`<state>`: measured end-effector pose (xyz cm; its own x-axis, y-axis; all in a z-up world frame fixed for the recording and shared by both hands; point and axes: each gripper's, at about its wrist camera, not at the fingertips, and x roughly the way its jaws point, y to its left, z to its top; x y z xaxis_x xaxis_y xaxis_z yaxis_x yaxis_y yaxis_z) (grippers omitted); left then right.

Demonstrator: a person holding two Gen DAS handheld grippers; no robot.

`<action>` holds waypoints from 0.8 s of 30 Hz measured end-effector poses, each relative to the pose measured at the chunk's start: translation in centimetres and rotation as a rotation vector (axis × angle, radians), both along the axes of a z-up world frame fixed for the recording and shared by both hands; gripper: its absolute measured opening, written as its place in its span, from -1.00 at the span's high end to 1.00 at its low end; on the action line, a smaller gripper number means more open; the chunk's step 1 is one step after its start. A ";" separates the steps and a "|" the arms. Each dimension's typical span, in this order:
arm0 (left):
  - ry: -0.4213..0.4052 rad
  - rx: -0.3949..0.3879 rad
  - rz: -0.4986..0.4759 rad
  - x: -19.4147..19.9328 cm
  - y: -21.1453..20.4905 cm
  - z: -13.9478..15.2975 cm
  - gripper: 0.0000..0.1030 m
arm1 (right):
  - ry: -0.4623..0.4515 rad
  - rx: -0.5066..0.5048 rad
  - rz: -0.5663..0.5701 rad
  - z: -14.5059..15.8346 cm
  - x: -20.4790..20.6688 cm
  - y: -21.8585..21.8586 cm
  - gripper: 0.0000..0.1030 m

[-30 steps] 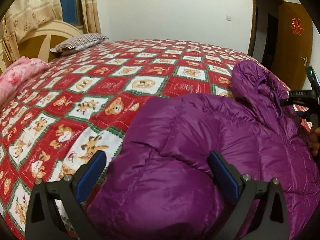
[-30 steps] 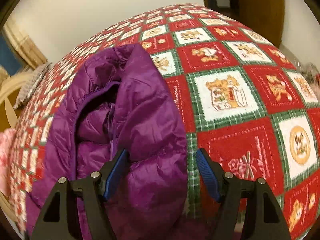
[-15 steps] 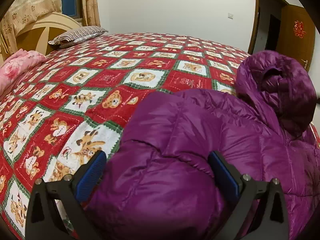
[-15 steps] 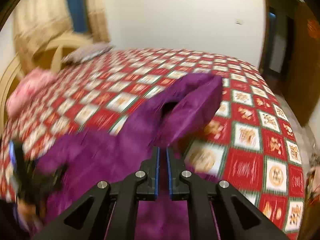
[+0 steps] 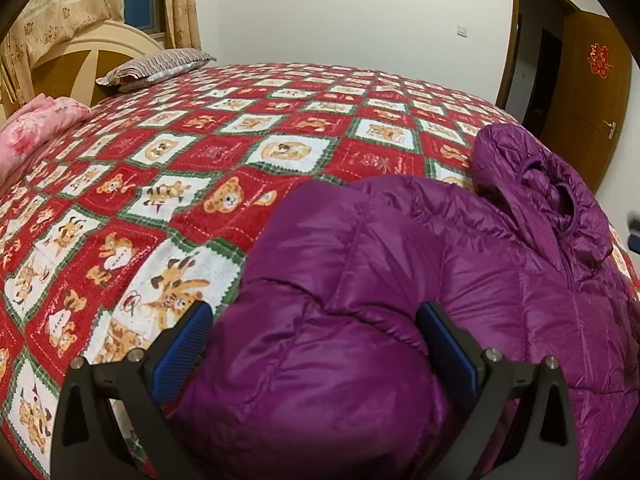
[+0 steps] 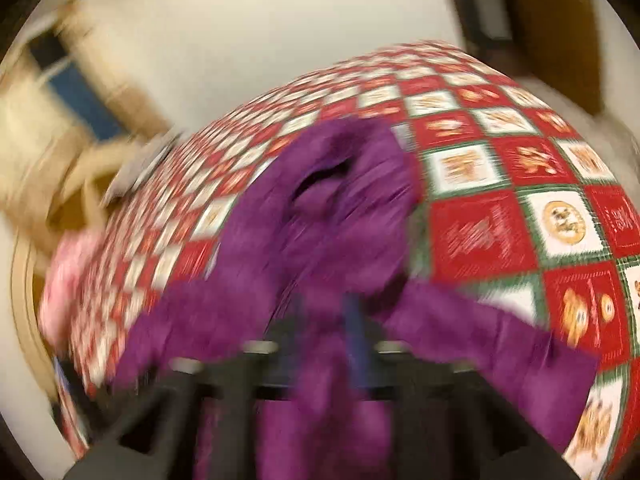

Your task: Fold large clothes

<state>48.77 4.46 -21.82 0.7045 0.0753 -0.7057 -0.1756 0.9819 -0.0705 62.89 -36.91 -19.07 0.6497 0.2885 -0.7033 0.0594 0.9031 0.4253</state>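
A purple puffer jacket (image 5: 400, 280) lies on the bed, its hood (image 5: 540, 184) at the far right. My left gripper (image 5: 316, 336) is open, its blue pads on either side of a puffy fold of the jacket near its lower end. In the blurred right wrist view the jacket (image 6: 320, 240) fills the middle. My right gripper (image 6: 328, 320) has its jaws close together with purple cloth between them, shut on the jacket.
The bed has a red, white and green quilt (image 5: 240, 140) with bear pictures. A striped pillow (image 5: 160, 64) and a pink blanket (image 5: 36, 124) lie at the headboard end. A wooden door (image 5: 592, 92) stands at the right.
My right gripper went from open around the jacket's edge to shut on it and is moving fast, blurring its view. My left gripper stays open around the fold.
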 end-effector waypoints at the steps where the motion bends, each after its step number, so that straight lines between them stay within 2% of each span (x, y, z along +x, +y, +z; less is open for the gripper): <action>1: 0.001 -0.003 -0.001 0.0 0.0 0.0 -1.00 | 0.017 0.027 -0.045 -0.3 1.3 -1.0 -0.70; 3: 0.001 -0.011 -0.002 0.0 0.1 0.0 -1.00 | 0.015 0.140 -0.104 -1.5 4.2 -3.2 -0.71; 4: 0.001 -0.016 -0.003 0.0 0.2 -0.1 -1.00 | 0.023 0.159 -0.121 -1.9 5.7 -3.5 -0.71; 6: 0.000 -0.024 -0.004 0.0 0.2 -0.1 -1.00 | 0.048 0.150 -0.130 -3.1 8.1 -3.2 -0.71; 9: 0.001 -0.037 -0.005 0.0 0.3 -0.2 -1.00 | 0.078 0.080 -0.065 -4.8 10.9 -1.2 -0.71; 10: 0.002 -0.044 -0.006 0.1 0.4 -0.2 -1.00 | 0.071 0.052 -0.045 -5.0 11.4 -0.4 -0.56; 11: 0.004 -0.047 -0.006 0.1 0.5 -0.3 -1.00 | 0.053 0.020 -0.017 -4.9 11.9 0.4 -0.27; 12: 0.005 -0.050 -0.006 0.1 0.5 -0.3 -1.00 | 0.042 -0.032 0.022 -4.4 12.1 1.7 0.79; 13: 0.005 -0.052 -0.006 0.1 0.5 -0.3 -1.00 | 0.039 -0.062 0.047 -4.0 12.0 2.6 0.94; 16: 0.007 -0.050 -0.007 0.1 0.4 -0.3 -1.00 | -0.078 -0.121 0.143 -1.5 9.8 4.8 0.94; 19: 0.008 -0.054 -0.007 0.1 0.5 -0.3 -1.00 | -0.191 -0.234 0.319 1.5 5.2 8.1 0.94; 22: 0.010 -0.055 -0.007 0.1 0.5 -0.3 -1.00 | -0.245 -0.434 0.473 2.1 -1.3 11.5 0.94; 24: 0.012 -0.054 -0.006 0.1 0.4 -0.3 -1.00 | -0.292 -0.653 0.576 0.6 -6.3 14.1 0.92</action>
